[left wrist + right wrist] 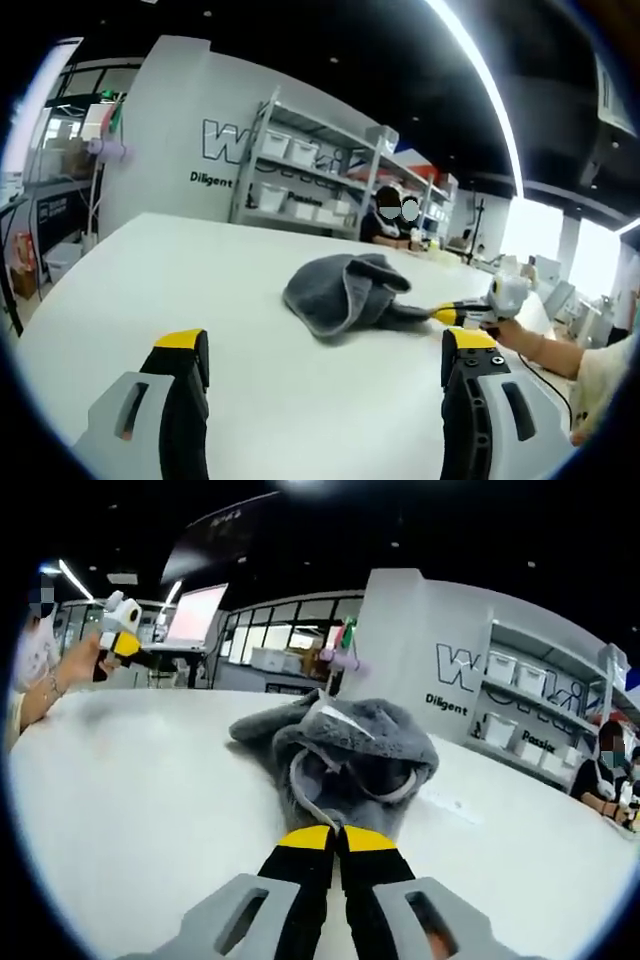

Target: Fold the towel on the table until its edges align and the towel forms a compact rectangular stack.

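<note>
A crumpled grey towel (343, 289) lies in a heap on the white table (200, 280). In the left gripper view my left gripper (326, 345) hovers open over bare table, well short of the towel, with nothing between its jaws. My right gripper (441, 315) comes in from the right, held by a hand, and pinches the towel's near edge. In the right gripper view the towel (350, 745) bunches just past the closed yellow-tipped jaws of the right gripper (337, 838). The left gripper (122, 635) shows far off at the upper left, in a person's hand.
Metal shelves (310, 170) with white bins stand behind the table beside a white lettered wall (450, 680). A person (385, 222) sits at the table's far end. A lit screen (195, 612) stands beyond the table. Wide bare tabletop surrounds the towel.
</note>
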### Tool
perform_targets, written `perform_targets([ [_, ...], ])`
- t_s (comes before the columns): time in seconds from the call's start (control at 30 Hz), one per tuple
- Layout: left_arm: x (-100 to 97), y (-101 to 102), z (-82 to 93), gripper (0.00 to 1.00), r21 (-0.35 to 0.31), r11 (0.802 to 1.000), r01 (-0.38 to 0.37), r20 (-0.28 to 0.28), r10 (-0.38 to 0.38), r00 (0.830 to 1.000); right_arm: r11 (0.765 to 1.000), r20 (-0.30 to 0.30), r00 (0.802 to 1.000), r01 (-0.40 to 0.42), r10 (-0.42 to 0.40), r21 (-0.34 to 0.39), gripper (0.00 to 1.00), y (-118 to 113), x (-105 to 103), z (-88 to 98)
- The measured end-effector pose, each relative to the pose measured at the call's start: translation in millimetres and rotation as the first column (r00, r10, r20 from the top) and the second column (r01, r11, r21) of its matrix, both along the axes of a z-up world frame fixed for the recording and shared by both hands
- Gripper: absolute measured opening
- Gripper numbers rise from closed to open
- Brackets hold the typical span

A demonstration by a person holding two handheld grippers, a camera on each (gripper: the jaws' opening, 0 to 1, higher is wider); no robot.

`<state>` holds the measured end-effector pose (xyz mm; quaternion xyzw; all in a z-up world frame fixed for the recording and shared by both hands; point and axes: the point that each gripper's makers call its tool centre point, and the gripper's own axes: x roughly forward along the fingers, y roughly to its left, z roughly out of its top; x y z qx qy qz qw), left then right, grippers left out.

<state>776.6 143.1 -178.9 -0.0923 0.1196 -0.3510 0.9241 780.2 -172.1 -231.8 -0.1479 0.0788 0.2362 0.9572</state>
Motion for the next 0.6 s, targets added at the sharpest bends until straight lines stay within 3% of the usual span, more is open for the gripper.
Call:
perform_targets([
  [0.6,-3.2,0,7.4,0.95,-0.011,1.0,0.007,0.014,-0.007,1.0,0.998,0.15,0.989,-0.003,0.012,-0.059,0.0,15,-16,44.4],
])
